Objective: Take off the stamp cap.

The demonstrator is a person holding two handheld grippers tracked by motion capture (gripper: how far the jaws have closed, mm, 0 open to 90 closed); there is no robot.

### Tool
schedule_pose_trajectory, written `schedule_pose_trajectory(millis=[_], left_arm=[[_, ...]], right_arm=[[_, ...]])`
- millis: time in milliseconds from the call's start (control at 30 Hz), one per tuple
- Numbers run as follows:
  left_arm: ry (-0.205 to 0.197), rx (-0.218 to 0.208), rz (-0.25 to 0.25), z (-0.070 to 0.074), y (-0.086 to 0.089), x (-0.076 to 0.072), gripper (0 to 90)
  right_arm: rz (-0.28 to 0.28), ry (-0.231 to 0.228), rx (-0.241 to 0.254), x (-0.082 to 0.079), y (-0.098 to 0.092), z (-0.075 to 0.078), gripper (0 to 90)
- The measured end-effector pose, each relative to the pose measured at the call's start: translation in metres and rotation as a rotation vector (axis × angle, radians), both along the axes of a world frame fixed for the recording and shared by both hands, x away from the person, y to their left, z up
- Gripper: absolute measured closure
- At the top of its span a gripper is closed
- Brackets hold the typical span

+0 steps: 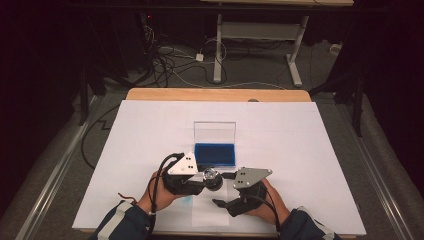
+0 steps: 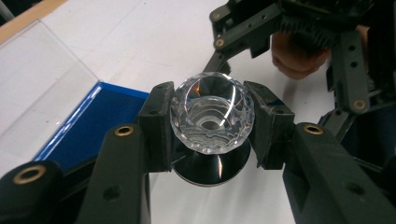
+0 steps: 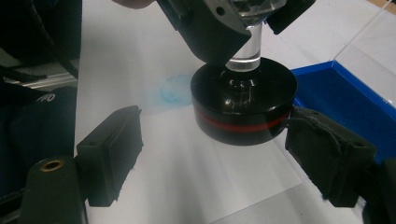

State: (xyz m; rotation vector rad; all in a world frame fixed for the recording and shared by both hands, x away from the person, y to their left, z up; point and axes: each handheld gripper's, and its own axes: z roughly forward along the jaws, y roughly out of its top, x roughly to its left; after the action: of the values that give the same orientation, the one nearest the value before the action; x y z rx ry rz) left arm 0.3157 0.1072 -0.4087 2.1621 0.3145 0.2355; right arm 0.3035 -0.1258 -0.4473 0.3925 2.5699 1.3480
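**Inspector A:** The state of the left gripper (image 2: pixel 212 123) is requested.

**Inspector B:** It is found closed on a faceted crystal ball (image 2: pixel 212 116), the two pads pressed against opposite sides of the ball. The ball is joined by a clear stem (image 3: pixel 246 46) to a round black base (image 3: pixel 243 107) marked with a red band. In the left gripper view the base is seen below the ball, off the white sheet (image 1: pixel 300 150) that covers the counter (image 1: pixel 215 94).

**Inspector A:** And the right gripper (image 3: pixel 233 158)?

**Inspector B:** Its jaws are observed standing wide apart. In the right gripper view the black base is placed between them: one pad is seen touching or just beside the base's edge, the other well apart from it. Nothing is clamped by this gripper.

**Inspector A:** Where is the piece located on the counter?

**Inspector B:** In the high view it is noted near the front edge, between the two hands, just in front of a blue-lined case (image 1: pixel 215 154) whose clear lid (image 1: pixel 215 132) is raised upright. A faint blue stain (image 3: pixel 175 91) is recorded on the sheet beside the base. Whether the base is touching the sheet cannot be settled from the right gripper view.

**Inspector A:** Any other items?

**Inspector B:** A clear plastic sheet (image 3: pixel 224 186) is seen lying flat under the right gripper.
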Motion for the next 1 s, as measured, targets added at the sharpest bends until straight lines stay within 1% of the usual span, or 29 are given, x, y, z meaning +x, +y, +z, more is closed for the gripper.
schedule_pose_trajectory(millis=[67,100,200,267,300,367,433,533,667,700,800,833,900,1000], left_arm=[[0.005,-0.009,0.003,0.000,-0.002,0.000,54.3],[0.009,-0.019,-0.008,-0.001,-0.004,0.000,54.3],[0.015,-0.029,-0.019,-0.001,-0.008,-0.001,54.2],[0.014,-0.030,-0.023,-0.001,-0.011,-0.002,54.3],[0.021,-0.044,-0.037,-0.002,-0.014,-0.003,54.3],[0.018,-0.036,-0.046,-0.001,-0.017,-0.004,54.3],[0.018,-0.043,-0.054,-0.001,-0.019,-0.006,54.3],[0.016,-0.045,-0.058,-0.001,-0.019,-0.006,54.2],[0.018,-0.056,-0.059,0.000,-0.018,-0.007,54.3],[0.015,-0.054,-0.057,0.000,-0.018,-0.007,54.2],[0.019,-0.057,-0.057,0.000,-0.018,-0.006,54.3],[0.017,-0.057,-0.053,0.000,-0.018,-0.006,54.2],[0.018,-0.066,-0.049,0.001,-0.016,-0.006,54.2],[0.029,-0.087,-0.049,0.002,-0.015,-0.005,54.2]], right_arm=[[-0.003,0.007,0.001,0.001,0.000,-0.001,18.4],[-0.003,0.014,-0.001,0.002,0.001,-0.003,18.9],[-0.011,0.018,0.005,0.005,0.001,-0.006,19.5],[-0.017,0.043,0.024,0.005,0.001,-0.007,19.9],[-0.021,0.041,0.022,0.005,0.002,-0.007,19.9],[-0.024,0.035,0.029,0.004,0.003,-0.008,20.5],[-0.022,0.035,0.024,0.005,0.004,-0.009,21.1],[-0.024,0.039,0.019,0.004,0.005,-0.011,26.2],[-0.038,0.037,0.030,0.005,0.004,-0.012,35.8],[-0.040,0.034,0.032,0.005,0.003,-0.012,36.4],[-0.043,0.028,0.028,0.005,0.004,-0.012,36.2],[-0.044,0.026,0.025,0.004,0.004,-0.012,34.3],[-0.041,0.026,0.020,0.004,0.005,-0.014,30.1],[-0.048,0.013,0.008,0.003,0.006,-0.016,30.0]])
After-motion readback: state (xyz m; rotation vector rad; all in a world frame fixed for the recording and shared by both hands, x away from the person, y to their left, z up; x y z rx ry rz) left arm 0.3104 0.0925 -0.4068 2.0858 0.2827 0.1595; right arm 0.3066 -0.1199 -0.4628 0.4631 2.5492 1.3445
